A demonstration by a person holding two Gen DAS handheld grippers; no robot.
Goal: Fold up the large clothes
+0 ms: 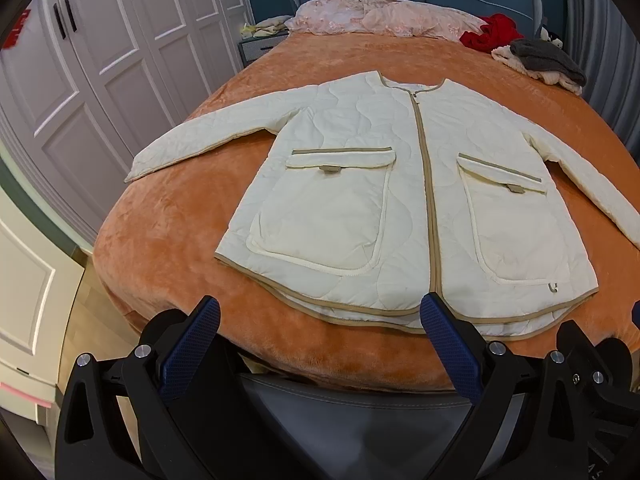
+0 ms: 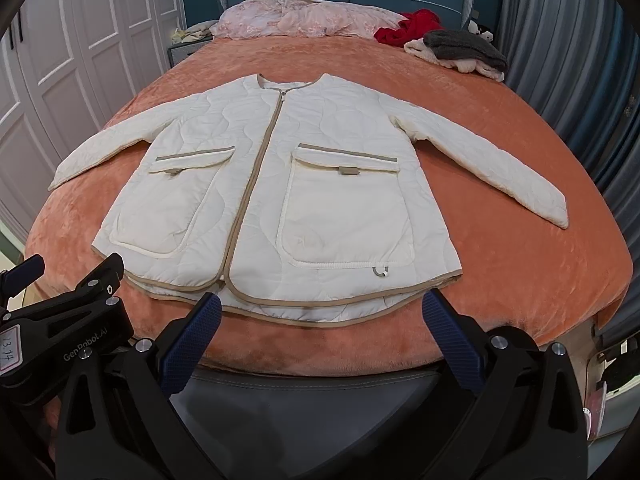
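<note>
A cream quilted jacket (image 1: 360, 184) (image 2: 280, 184) lies flat, front up, on the bed (image 1: 168, 216) (image 2: 500, 264), which is covered by an orange plush blanket. It is zipped shut, with tan trim along the zip, the hem and the two pocket flaps. Both sleeves are spread outward — one to the left, one to the right — and its hem sits near the bed's near edge, collar pointing to the far end.

The left gripper (image 1: 320, 332) hovers just off the near edge, its jaws spread wide with nothing between them; the right blue pad overlaps the hem in the view, though contact cannot be told. The right gripper (image 2: 322, 330) hangs likewise at the near edge, jaws spread and empty, facing the right half of the hem. In the right wrist view the left gripper's black body (image 2: 60, 320) shows at the near left.

At the far end lie a pink bedspread (image 1: 380, 12) (image 2: 304, 16), a red garment (image 1: 492, 32) (image 2: 408, 26) and a grey and cream pile of clothes (image 1: 544, 60) (image 2: 460, 50). White wardrobe doors (image 1: 100, 60) (image 2: 80, 40) stand on the left.
</note>
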